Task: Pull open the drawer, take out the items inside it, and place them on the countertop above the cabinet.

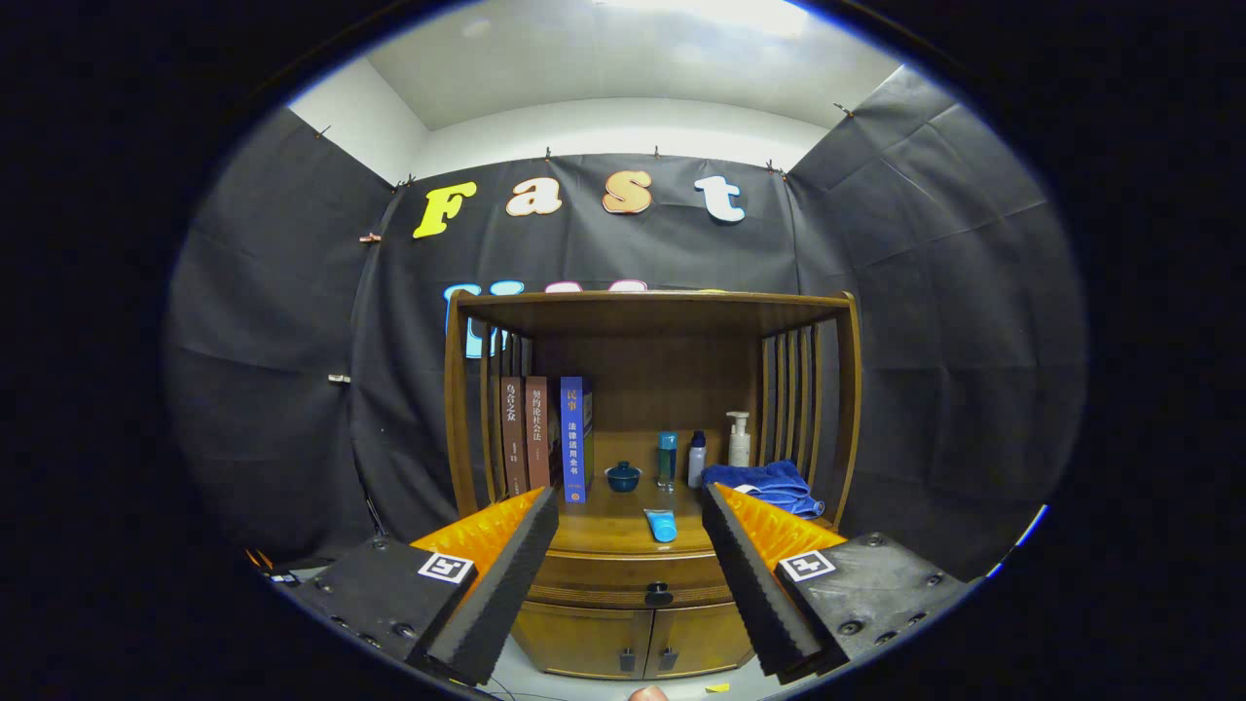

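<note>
A wooden cabinet stands ahead against the booth wall. Its drawer (633,576) is closed, with a dark round knob (659,592) at the middle of its front. The countertop (604,531) lies above the drawer, under an open shelf frame. A blue tube (661,525) lies near the countertop's front edge. My gripper (631,506) is open, its fingers spread wide, well short of the cabinet. The drawer knob and the tube sit in the gap between the fingers, beyond them. Nothing is held.
On the countertop stand three books (545,438) at the left, a small dark lidded bowl (623,476), two small bottles (681,460), a pump bottle (739,440) and a folded blue towel (769,484). Two lower cabinet doors (633,643) sit under the drawer.
</note>
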### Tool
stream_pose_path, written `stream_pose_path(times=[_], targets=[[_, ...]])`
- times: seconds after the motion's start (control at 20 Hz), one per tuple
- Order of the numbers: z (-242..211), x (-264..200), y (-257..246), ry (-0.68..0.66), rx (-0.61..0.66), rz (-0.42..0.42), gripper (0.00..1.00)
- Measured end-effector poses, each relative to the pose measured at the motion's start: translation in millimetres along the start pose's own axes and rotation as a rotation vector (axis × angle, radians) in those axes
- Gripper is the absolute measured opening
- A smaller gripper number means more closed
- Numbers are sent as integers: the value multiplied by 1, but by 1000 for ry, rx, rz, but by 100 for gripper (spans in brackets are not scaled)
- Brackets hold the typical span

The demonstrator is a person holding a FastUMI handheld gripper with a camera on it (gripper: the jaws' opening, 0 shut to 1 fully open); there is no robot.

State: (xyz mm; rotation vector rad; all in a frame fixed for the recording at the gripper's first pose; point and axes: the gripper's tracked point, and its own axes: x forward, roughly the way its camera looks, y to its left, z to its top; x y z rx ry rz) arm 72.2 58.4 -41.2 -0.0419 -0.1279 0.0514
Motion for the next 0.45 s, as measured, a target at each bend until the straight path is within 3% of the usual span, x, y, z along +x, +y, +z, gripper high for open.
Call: stream_pose_path(times=[0.45], targets=[[21, -13, -4, -14, -17, -18, 98]])
